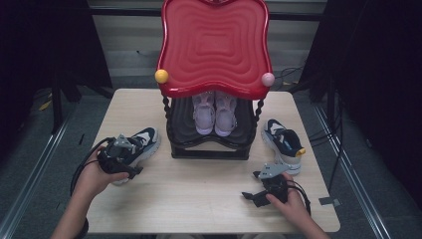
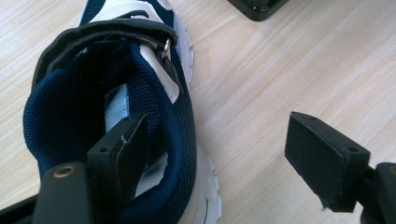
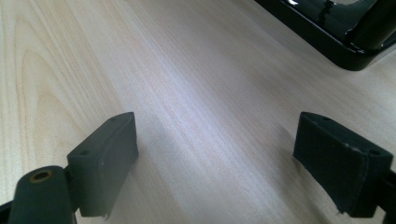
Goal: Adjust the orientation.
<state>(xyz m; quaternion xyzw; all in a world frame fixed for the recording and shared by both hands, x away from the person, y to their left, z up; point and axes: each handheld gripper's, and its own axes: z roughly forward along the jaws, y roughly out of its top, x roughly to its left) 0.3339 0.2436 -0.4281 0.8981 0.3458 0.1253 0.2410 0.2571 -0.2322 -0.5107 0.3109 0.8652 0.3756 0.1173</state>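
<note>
Navy sneaker, left one [image 1: 141, 144]: lying on the table [image 1: 199, 194], off the rack's front-left corner, toe pointing toward the rack [image 1: 211, 144]. Left gripper [image 1: 130, 149] is straddling its collar, jaws spread; in the left gripper view one jaw is sitting inside the shoe opening [image 2: 93, 112] and the other is hanging outside over bare wood, pads not pressing on the collar. Left hand [image 1: 97, 174] is gripping the tool just short of the shoe.

Navy sneaker, right one [image 1: 283, 144]: standing off the rack's front-right corner, yellow tab at the heel.

Right gripper [image 1: 251, 186]: resting low over the table in front of the rack, toward its right side, jaws spread wide with nothing between them; right hand [image 1: 288, 196] is holding it.

Pink shoes [image 1: 215, 112]: sitting as a pair on the rack's lower black shelf, under the red top tray [image 1: 215, 45]
</note>
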